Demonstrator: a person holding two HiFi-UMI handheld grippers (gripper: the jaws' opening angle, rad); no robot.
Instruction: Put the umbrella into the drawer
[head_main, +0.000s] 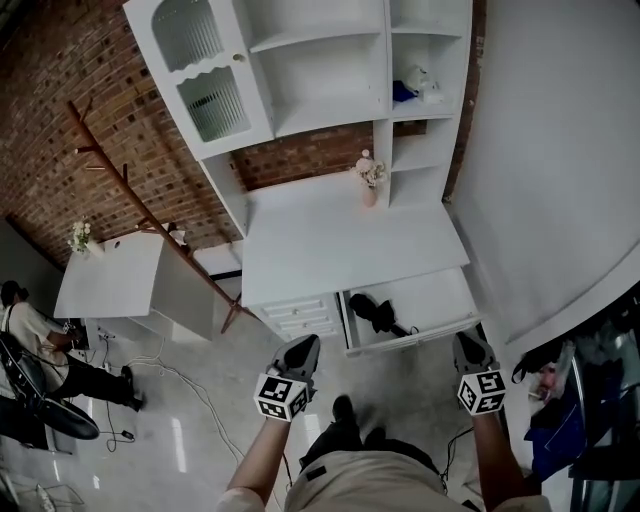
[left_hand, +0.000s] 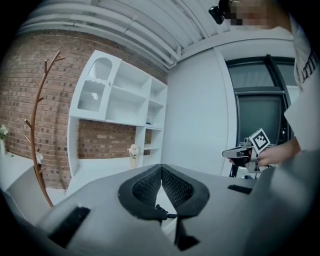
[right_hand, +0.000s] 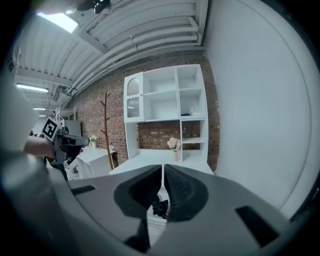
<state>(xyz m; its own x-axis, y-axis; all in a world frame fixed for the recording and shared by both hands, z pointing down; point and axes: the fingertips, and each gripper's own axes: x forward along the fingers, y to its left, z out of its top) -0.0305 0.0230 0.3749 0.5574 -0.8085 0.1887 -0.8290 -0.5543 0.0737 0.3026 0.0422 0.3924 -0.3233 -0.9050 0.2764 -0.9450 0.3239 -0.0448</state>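
A black folded umbrella (head_main: 378, 313) lies inside the open drawer (head_main: 436, 296) under the right half of the white desk (head_main: 350, 245). Both grippers hang in the air in front of the desk, short of the drawer. My left gripper (head_main: 301, 353) is shut with nothing between its pads and stands left of the drawer front. My right gripper (head_main: 470, 349) is shut and empty too, near the drawer's right corner. In the right gripper view the umbrella (right_hand: 160, 207) shows as a dark shape below the closed pads (right_hand: 181, 187). The left gripper view shows closed pads (left_hand: 176, 186) and the right gripper (left_hand: 241, 152) beyond them.
A white hutch with shelves (head_main: 320, 70) rises on the desk, with a vase of flowers (head_main: 369, 180). A brown coat stand (head_main: 130, 200) leans left of it, beside a second white table (head_main: 110, 275). Cables (head_main: 190, 385) lie on the floor. A person (head_main: 30, 345) sits far left.
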